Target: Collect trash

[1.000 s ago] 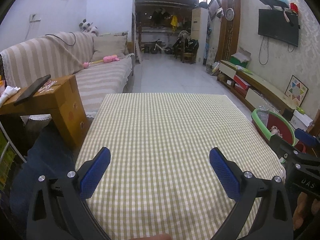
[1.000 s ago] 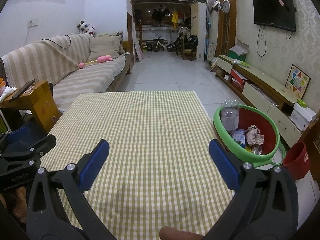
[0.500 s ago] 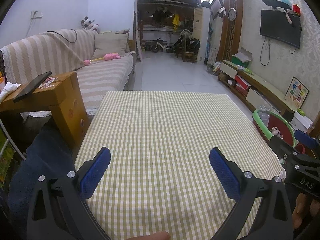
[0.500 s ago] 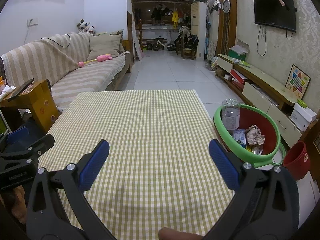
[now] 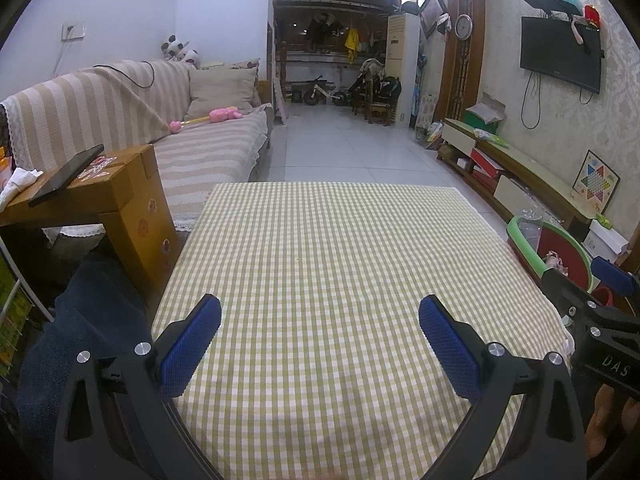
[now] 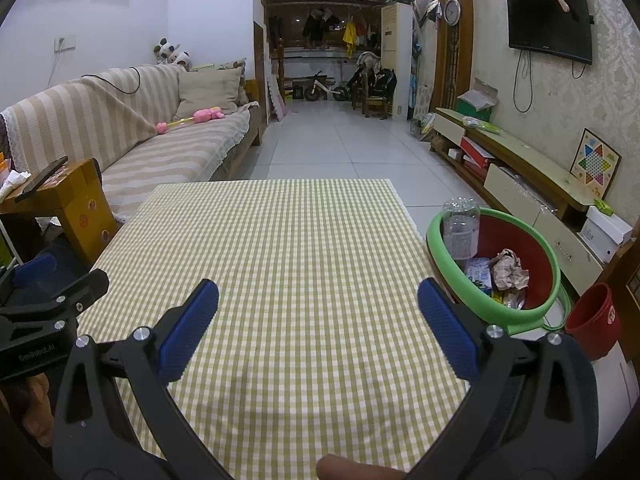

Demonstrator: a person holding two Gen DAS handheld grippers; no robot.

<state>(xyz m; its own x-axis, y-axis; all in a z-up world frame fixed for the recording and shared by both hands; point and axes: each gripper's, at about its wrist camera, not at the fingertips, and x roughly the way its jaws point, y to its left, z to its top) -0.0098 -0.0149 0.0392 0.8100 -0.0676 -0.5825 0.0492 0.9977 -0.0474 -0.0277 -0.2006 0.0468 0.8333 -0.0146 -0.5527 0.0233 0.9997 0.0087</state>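
While both grippers hang wide apart and empty over the checkered surface point(image 6: 296, 248), left gripper point(image 5: 320, 340) and right gripper point(image 6: 318, 324), the trash sits in the green-rimmed bin point(image 6: 434, 240): bottle point(image 6: 461, 229), crumpled paper point(image 6: 509, 269); lower stuff is half hidden.

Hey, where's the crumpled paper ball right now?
In the right wrist view, the crumpled paper ball lies inside the green-rimmed red bin right of the checked table, beside the plastic bottle.
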